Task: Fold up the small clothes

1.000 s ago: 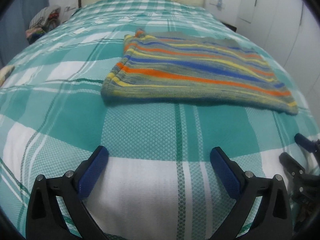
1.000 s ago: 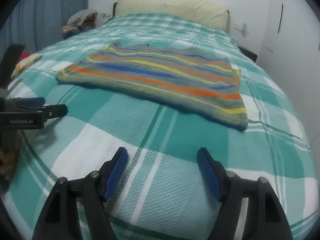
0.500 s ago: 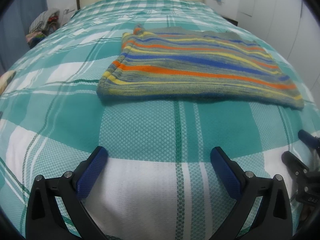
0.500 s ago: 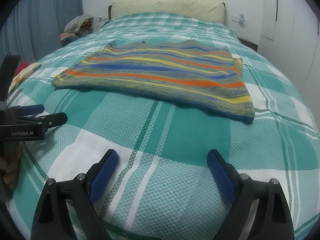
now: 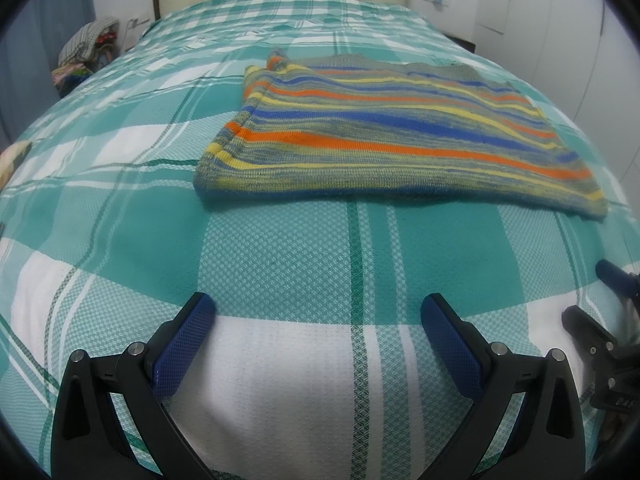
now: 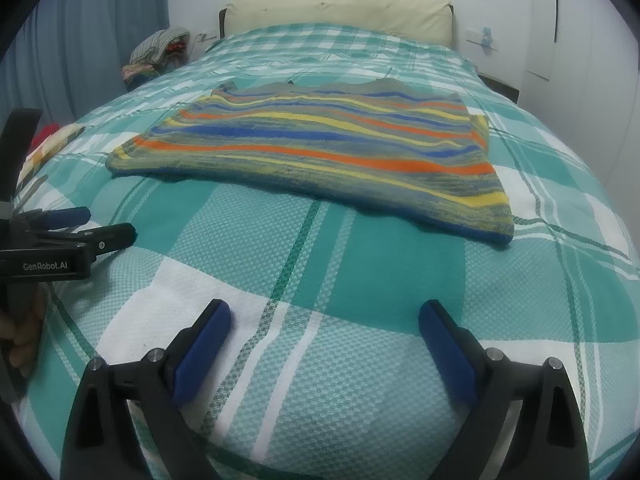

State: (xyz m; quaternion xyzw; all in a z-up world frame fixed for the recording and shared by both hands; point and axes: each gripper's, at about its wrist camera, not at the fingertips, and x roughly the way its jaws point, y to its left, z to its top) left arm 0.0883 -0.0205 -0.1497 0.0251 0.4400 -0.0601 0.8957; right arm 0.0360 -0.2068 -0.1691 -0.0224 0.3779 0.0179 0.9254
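Note:
A knit garment striped in orange, blue, yellow and grey (image 5: 400, 140) (image 6: 320, 148) lies flat on the green-and-white checked bedspread (image 5: 280, 248). My left gripper (image 5: 318, 304) hovers over the bedspread short of the garment's near hem, open, with nothing between its blue pads. My right gripper (image 6: 325, 310) is also short of the hem, near the garment's right corner; its jaws are opening and hold nothing. Each gripper shows at the edge of the other's view: the left gripper (image 6: 108, 222), the right gripper (image 5: 586, 291).
A pile of clothes (image 6: 160, 52) sits at the far left beside the cream headboard cushion (image 6: 340, 8). A blue curtain (image 6: 100, 32) hangs on the left and white cupboard doors (image 6: 580, 40) stand on the right. Another fabric item (image 6: 52, 140) lies at the bed's left edge.
The right gripper's jaws have spread wider apart. Both grippers have stayed nearly in place, and the garment has not moved.

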